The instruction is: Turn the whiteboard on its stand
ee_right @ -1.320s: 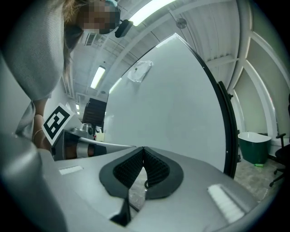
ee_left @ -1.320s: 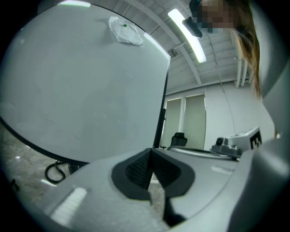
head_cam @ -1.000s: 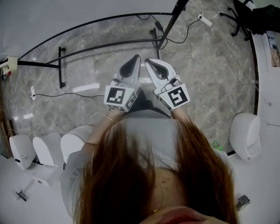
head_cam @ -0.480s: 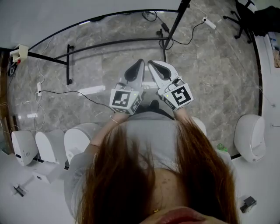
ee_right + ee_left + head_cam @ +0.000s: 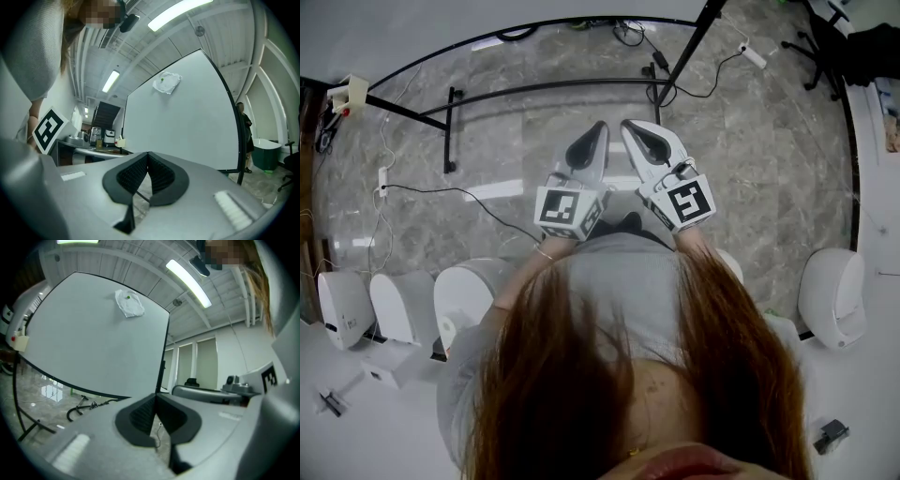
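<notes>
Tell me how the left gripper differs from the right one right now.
The left gripper slants toward the head view's right, the right gripper toward its left, so their tips nearly meet. The left gripper's marker cube bears a different black pattern from the right gripper's marker cube. Both are shut on nothing and face the whiteboard without touching it.

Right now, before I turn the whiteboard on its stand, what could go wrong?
1. The left gripper and right gripper are both shut and empty, apart from the whiteboard; pushing with closed tips may slip.
2. A cable lies on the floor near the stand's foot; it could snag or trip you.
3. The crumpled cloth on the board may fall.
</notes>
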Motion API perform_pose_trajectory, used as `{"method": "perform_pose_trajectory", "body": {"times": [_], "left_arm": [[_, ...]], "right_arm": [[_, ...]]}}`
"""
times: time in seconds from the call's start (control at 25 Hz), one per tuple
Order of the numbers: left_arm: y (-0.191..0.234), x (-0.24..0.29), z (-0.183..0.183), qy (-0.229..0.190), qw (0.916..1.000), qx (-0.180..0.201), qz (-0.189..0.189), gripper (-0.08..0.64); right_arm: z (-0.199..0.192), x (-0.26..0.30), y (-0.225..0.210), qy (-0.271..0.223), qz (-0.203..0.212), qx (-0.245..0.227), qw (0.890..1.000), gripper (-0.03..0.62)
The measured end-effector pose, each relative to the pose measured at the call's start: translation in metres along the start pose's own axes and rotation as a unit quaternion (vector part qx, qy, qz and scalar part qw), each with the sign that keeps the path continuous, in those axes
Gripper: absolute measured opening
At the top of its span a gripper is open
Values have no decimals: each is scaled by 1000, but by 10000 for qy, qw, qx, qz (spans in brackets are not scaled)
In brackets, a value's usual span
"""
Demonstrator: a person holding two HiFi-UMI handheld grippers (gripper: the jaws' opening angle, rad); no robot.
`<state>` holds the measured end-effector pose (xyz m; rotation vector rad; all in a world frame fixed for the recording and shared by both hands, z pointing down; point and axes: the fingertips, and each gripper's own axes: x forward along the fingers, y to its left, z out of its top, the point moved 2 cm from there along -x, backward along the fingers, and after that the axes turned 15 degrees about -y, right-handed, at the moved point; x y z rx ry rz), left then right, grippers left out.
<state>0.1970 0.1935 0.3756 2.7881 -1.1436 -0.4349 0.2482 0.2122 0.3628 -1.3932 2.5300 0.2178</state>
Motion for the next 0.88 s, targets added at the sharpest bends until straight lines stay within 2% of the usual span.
{"method": "perform_pose_trajectory", "body": {"times": [0.88], "left_arm": [[-6,-5,4,-60,9999,0,-111,2]], "right_arm": [[5,-3,13,-58,74,-47,9999,3]]}}
